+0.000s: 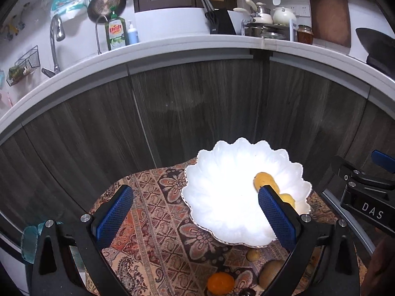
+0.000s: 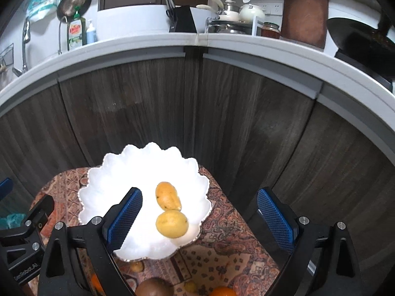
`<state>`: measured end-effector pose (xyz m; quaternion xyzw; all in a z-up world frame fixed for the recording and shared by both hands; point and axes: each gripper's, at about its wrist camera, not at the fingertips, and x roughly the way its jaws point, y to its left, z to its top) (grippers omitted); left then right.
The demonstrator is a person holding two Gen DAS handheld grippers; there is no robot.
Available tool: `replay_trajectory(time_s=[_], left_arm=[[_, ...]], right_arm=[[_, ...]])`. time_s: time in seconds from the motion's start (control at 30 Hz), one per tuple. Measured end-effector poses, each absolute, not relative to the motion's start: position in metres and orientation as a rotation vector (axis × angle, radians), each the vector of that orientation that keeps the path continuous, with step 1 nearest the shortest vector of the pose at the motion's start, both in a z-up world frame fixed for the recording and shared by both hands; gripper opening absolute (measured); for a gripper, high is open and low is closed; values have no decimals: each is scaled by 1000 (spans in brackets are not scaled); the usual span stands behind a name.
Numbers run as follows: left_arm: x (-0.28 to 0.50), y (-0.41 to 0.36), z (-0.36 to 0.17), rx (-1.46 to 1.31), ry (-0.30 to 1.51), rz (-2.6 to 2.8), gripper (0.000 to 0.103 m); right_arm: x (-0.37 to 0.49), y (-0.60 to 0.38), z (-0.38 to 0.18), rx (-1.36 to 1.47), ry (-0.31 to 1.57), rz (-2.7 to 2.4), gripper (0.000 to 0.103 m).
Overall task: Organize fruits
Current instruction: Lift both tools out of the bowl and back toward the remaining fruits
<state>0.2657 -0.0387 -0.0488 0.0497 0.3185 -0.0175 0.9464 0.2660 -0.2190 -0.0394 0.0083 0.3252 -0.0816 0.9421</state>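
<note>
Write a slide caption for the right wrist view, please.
Open right claw above white dish holding two yellow fruits.

A white scalloped bowl point(image 2: 148, 167) holds two yellow fruits: an oblong one point(image 2: 168, 196) lying tilted, and a rounder one point(image 2: 172, 223) at its 6 o'clock, touching. Below the bowl, an orange point(image 1: 220, 282) and a brownish fruit point(image 1: 271, 271) lie on the table.

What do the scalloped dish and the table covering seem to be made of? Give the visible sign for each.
Scalloped dish: probably glazed ceramic or milky glass; glossy white, glaring under light, with a thin metallic-looking rim. Table covering: woven fabric, apparently; matte, with dense paisley and floral patterning.
</note>
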Motion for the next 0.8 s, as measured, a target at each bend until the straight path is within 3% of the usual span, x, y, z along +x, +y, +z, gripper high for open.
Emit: replay_trajectory(time_s=[0.8], left_arm=[[192,-38,-30,99,622,-11,103]], right_arm=[[196,-221,-18,23,620,-145,95]])
